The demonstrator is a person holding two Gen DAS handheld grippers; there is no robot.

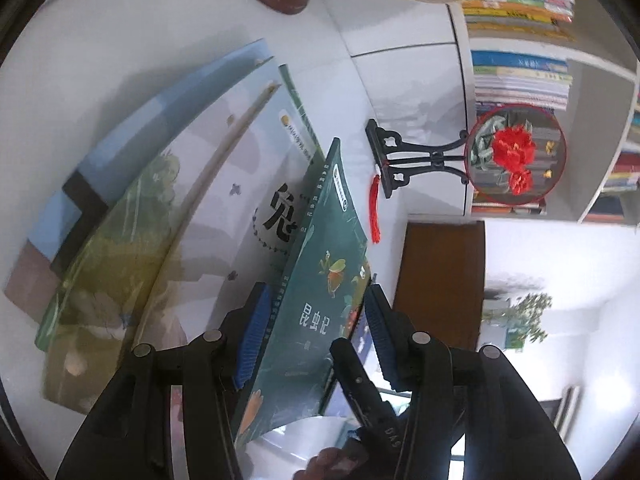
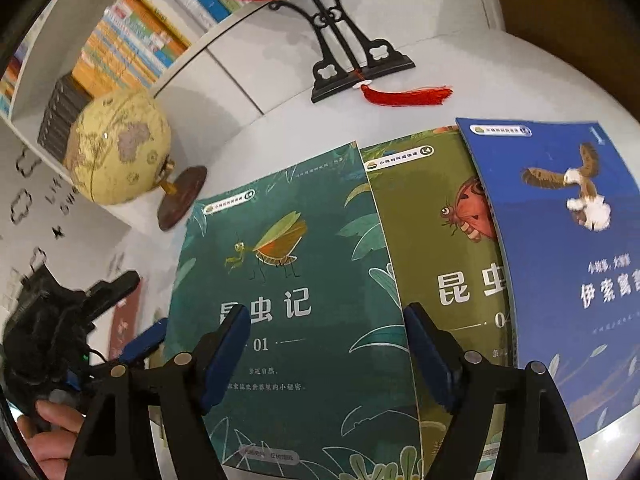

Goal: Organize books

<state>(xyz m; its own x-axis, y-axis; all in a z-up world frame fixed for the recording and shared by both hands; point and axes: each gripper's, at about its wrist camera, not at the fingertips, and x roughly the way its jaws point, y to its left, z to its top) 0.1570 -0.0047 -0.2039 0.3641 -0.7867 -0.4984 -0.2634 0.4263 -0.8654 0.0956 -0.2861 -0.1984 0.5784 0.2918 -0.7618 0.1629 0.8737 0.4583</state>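
Note:
A dark green insect book (image 1: 320, 280) stands tilted on edge between the blue pads of my left gripper (image 1: 316, 292), which is shut on it. In the right wrist view the same green book (image 2: 288, 280) faces me, and the left gripper's pad (image 2: 148, 340) sits at its left edge. My right gripper (image 2: 326, 316) hovers in front of its cover, open, with both pads off the book. An olive insect book (image 2: 440, 240) and a blue eagle book (image 2: 560, 260) lie overlapped to the right. A pale book with a large black character (image 1: 224, 208) lies on a light blue one (image 1: 132, 128).
On the white table (image 2: 260, 92) stand a yellow globe (image 2: 116, 156) on a brown base and a black fan stand (image 2: 352, 60) with a red tassel. A white bookshelf (image 1: 520, 72) full of books is behind. A hand (image 2: 48, 420) holds the left gripper.

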